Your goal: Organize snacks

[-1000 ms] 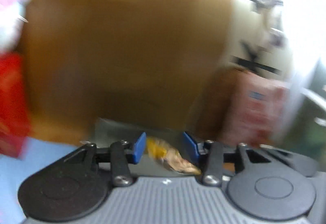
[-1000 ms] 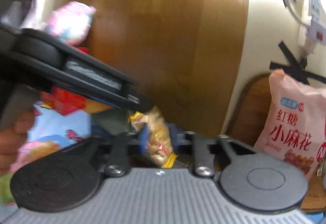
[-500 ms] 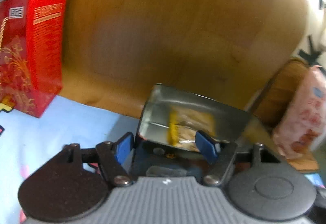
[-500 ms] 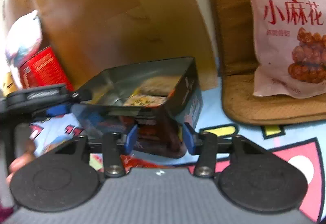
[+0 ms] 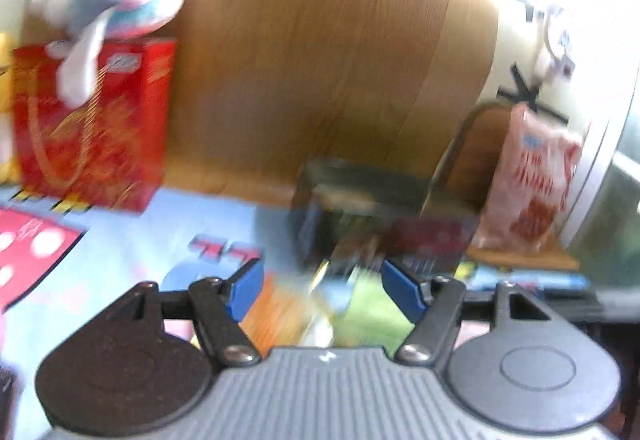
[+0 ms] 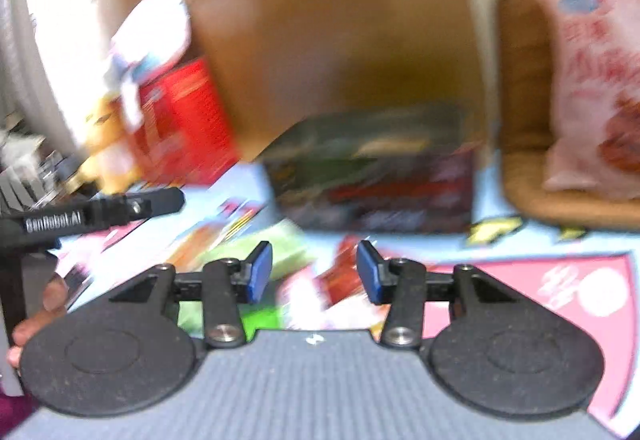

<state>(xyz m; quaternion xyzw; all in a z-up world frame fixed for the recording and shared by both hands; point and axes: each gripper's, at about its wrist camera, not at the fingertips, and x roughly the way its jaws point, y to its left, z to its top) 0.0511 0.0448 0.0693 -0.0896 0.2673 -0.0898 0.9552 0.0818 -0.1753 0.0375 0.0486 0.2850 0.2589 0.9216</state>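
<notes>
The tin sits between the box and bag.

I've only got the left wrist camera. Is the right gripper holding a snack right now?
Observer: No. The right gripper stands open. Its jaws have just been opening, and the pads press on nothing.
Operator: What shows through the gap?
Observer: A red-and-white packet, blurred, lying on the printed mat.
Operator: Anything at that picture's left edge?
Observer: A hand in the lower corner, partly hidden behind the gripper's body.
</notes>
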